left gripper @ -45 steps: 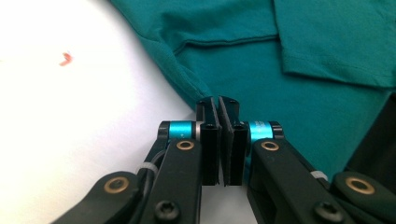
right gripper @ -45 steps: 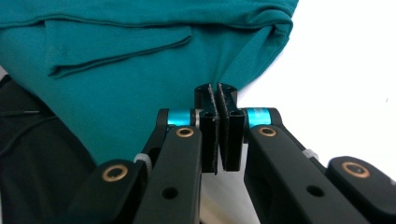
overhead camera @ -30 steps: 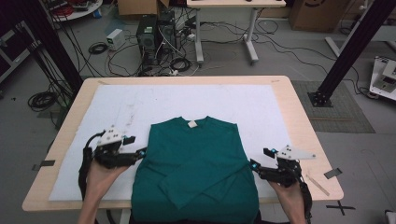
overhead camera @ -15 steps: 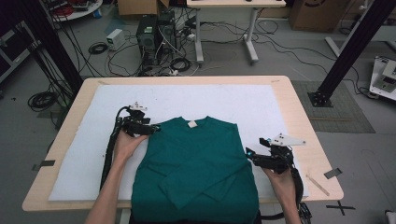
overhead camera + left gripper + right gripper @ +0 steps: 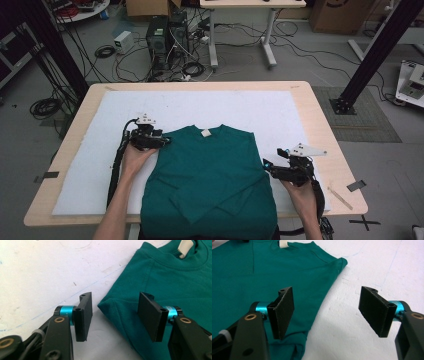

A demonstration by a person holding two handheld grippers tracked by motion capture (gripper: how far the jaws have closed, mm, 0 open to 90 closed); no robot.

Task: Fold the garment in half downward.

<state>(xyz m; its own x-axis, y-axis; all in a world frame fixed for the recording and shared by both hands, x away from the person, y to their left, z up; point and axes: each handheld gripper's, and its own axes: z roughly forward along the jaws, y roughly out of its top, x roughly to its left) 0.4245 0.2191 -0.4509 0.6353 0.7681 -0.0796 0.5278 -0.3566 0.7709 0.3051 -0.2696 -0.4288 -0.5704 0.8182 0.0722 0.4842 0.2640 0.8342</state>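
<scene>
Since the earlier frames the left claw (image 5: 165, 142) has travelled from the lower left side of the green shirt (image 5: 210, 175) up to its left shoulder corner, while the right claw (image 5: 267, 164) has shifted only a little inward, toward the right edge of the cloth. The shirt lies flat on the white mat (image 5: 100, 165) that covers the desk (image 5: 320, 125), with its collar and the small white label (image 5: 206, 133) pointing away from the person, the sleeves folded in over the body, and the bottom hem hanging over the near edge of the desk. In the left gripper view the left claw (image 5: 115, 315) is spread, and its jaws have just been closing; the shoulder corner of the shirt (image 5: 117, 307) sits between them, but the pads do not press on it yet. In the right gripper view the right claw (image 5: 327, 312) is also spread wide, with one jaw over the side edge of the shirt (image 5: 287, 272) and the other over the bare mat (image 5: 362, 270), and it holds nothing. I judge that the step in hand is taking hold of the shirt for a fold, the left side first. The next move probably calls for the left claw to finish closing on the shoulder corner, low enough to catch all layers, and for the right claw to go lower and pinch the side edge before any lifting.
</scene>
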